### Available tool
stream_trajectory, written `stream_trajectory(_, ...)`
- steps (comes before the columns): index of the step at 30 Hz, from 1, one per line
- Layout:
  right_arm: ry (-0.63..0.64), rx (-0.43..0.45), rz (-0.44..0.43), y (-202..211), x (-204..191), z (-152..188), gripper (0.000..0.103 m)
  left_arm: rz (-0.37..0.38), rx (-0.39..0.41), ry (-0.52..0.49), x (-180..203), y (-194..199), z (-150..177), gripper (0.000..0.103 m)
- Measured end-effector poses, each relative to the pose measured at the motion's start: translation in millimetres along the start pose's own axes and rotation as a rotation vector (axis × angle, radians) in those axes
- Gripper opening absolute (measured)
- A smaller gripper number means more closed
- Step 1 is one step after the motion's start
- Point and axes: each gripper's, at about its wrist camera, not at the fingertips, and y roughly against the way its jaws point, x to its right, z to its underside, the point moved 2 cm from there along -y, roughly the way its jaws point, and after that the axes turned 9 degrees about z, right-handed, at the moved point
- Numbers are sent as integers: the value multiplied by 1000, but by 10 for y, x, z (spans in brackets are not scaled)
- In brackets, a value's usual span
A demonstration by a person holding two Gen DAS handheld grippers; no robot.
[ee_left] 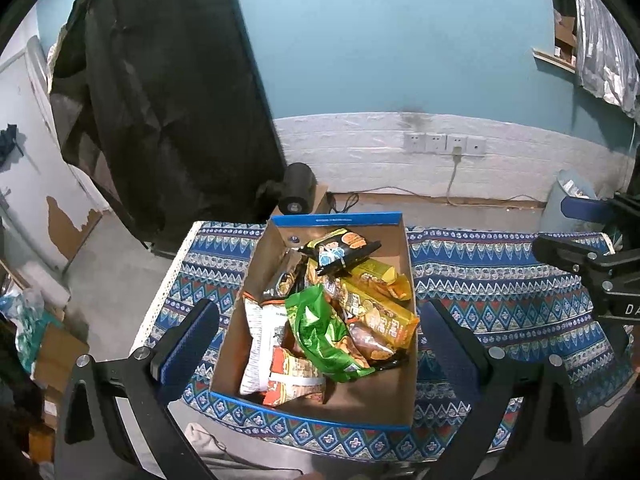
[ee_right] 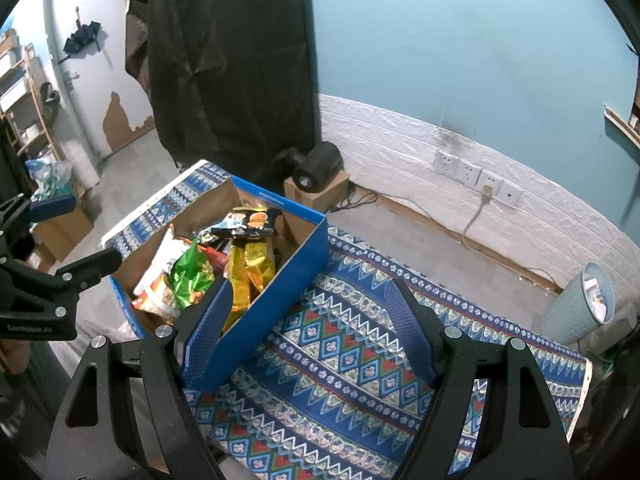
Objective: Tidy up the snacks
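Observation:
An open cardboard box with blue rims [ee_left: 402, 240] [ee_right: 280, 292] stands on a blue patterned tablecloth [ee_left: 500, 280] [ee_right: 348, 344]. It holds several snack bags: a black one [ee_left: 340, 250] [ee_right: 248, 222] on top at the back, yellow packs [ee_left: 380, 312] [ee_right: 250, 264], a green bag [ee_left: 324, 328] [ee_right: 192, 272] and a white and orange bag [ee_left: 264, 340] [ee_right: 160, 280]. My left gripper [ee_left: 320, 344] hangs open above the box, its fingers wide on either side. My right gripper [ee_right: 308, 328] is open over the cloth by the box's right wall, holding nothing.
A tall stand draped in black cloth [ee_left: 160, 100] rises behind the table's left end. A black lamp on a small carton [ee_left: 298, 194] sits on the floor behind the box. A pale bin [ee_right: 584, 304] stands on the right. Wall sockets with a cable [ee_left: 444, 144] are behind.

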Motion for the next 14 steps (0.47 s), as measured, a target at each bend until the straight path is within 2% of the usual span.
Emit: stream_trajectory(14,8,2,-3,34,-15,12,78,14,-11,-13,38,-14,18,102)
